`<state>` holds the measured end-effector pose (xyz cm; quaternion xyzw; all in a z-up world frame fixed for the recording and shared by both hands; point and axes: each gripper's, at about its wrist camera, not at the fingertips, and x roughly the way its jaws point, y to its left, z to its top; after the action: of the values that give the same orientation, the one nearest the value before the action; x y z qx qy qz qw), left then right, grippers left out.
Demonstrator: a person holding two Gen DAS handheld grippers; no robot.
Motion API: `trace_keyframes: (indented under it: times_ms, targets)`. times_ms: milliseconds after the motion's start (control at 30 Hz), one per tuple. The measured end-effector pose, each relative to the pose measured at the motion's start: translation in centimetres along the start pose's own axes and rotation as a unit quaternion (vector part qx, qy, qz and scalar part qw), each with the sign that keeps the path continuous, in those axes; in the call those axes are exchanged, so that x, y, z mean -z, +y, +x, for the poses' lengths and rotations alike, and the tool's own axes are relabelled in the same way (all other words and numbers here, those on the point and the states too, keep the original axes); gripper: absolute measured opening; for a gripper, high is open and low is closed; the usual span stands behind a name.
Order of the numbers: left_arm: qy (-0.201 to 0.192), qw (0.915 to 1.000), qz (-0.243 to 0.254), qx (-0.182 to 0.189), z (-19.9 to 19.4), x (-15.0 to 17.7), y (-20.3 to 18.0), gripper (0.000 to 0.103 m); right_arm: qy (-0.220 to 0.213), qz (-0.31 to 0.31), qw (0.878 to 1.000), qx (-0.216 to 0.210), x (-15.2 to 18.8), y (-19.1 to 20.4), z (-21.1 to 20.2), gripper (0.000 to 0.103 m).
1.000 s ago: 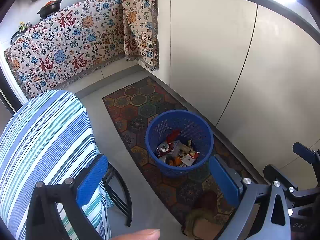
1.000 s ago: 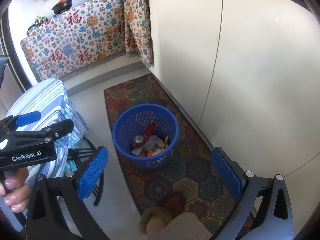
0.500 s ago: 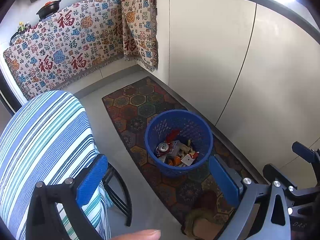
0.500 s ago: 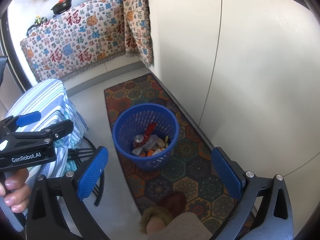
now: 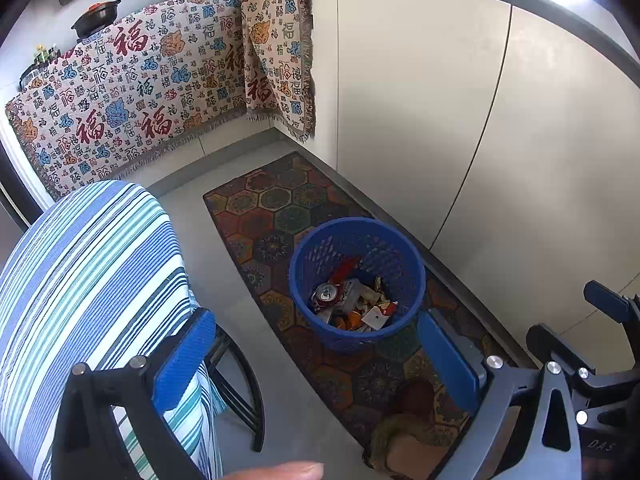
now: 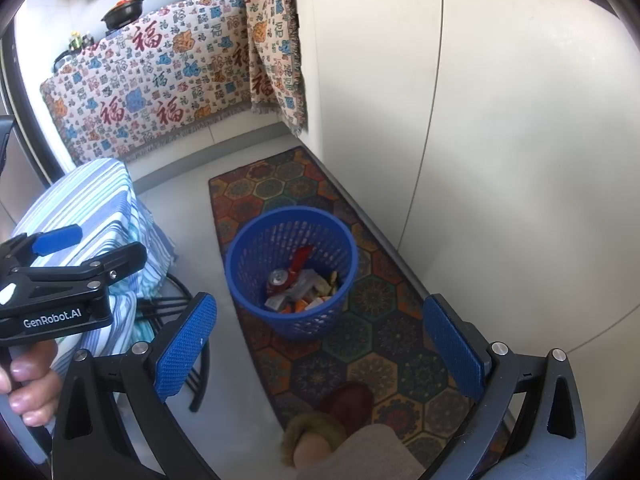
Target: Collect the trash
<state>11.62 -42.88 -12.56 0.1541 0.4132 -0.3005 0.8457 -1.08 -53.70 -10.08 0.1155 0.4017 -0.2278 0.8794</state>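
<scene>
1. Left wrist view: left gripper (image 5: 316, 356) is hanging above the floor with its blue pads spread wide apart and nothing between them. Blue basket (image 5: 356, 280) is standing on the patterned rug (image 5: 280, 208), just past 12 o'clock of the gripper's gap. Trash is lying inside it: a drink can (image 5: 325, 292), a red wrapper (image 5: 346, 266) and paper scraps (image 5: 376, 316). Striped cloth (image 5: 88, 280) is covering a stool at 9 o'clock. Right gripper's black frame is showing at the 4 o'clock edge.
2. Right wrist view: right gripper (image 6: 320, 344) is also standing wide apart and carrying nothing. Same basket (image 6: 292, 264) is sitting at 12 o'clock, slightly left of centre, with the can (image 6: 280, 278) near its middle. Left gripper (image 6: 60, 264) is showing at 9 o'clock, held by a hand (image 6: 28, 380). A slippered foot (image 6: 344, 400) is resting on the rug (image 6: 376, 320) at 6 o'clock, near the basket but apart from it.
</scene>
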Motion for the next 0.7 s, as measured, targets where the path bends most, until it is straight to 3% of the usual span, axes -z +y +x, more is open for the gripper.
trace_keyframes:
  times_ms: [700]
  targets:
    - [0.0,1.0,0.005,0.001,-0.14,0.33,0.32,0.103,0.002,0.002,1.0,0.0,-0.02,0.13,-0.11,0.103]
